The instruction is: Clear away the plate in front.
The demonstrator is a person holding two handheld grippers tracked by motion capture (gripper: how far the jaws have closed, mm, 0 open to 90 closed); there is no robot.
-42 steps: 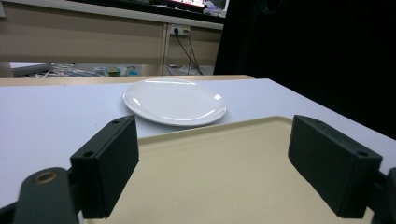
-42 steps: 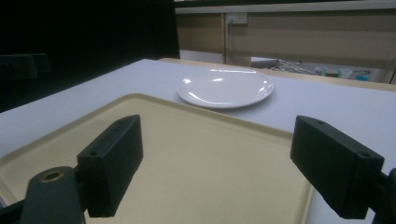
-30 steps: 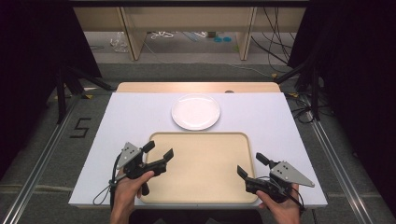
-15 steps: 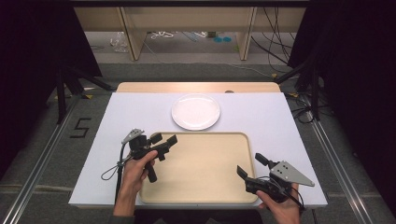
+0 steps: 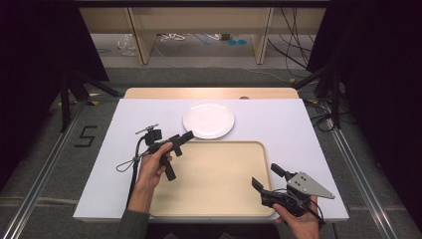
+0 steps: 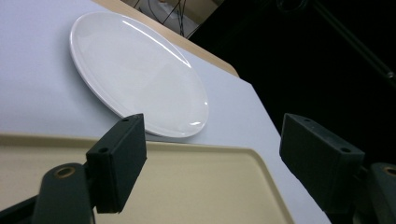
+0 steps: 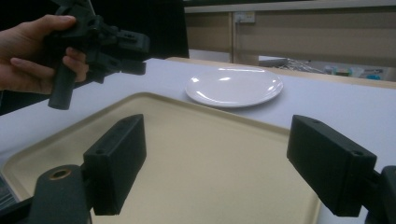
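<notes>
A white plate (image 5: 208,119) lies on the white table cover, just beyond the far edge of a beige tray (image 5: 214,174). My left gripper (image 5: 183,142) hovers over the tray's far left corner, rolled on its side and pointing at the plate. Its jaws have just been closing a little but stand open, with nothing between them. In the left gripper view the plate (image 6: 140,70) lies ahead of the left gripper (image 6: 219,163), past the tray's rim (image 6: 187,144). My right gripper (image 5: 266,176) rests open and empty at the tray's near right corner. In the right gripper view it faces the plate (image 7: 233,86) across the tray (image 7: 201,154).
The white cover (image 5: 298,134) lies on a wooden tabletop (image 5: 209,93) that shows along the far edge. Beyond it stand a low shelf and loose cables (image 5: 189,37) on the floor. Dark curtains flank both sides. The other hand and the left gripper (image 7: 126,51) appear at upper left of the right gripper view.
The left hand has carried its gripper forward and to the right, from the tray's left edge toward the plate, and rolled it onto its side. The right gripper has stayed put.
</notes>
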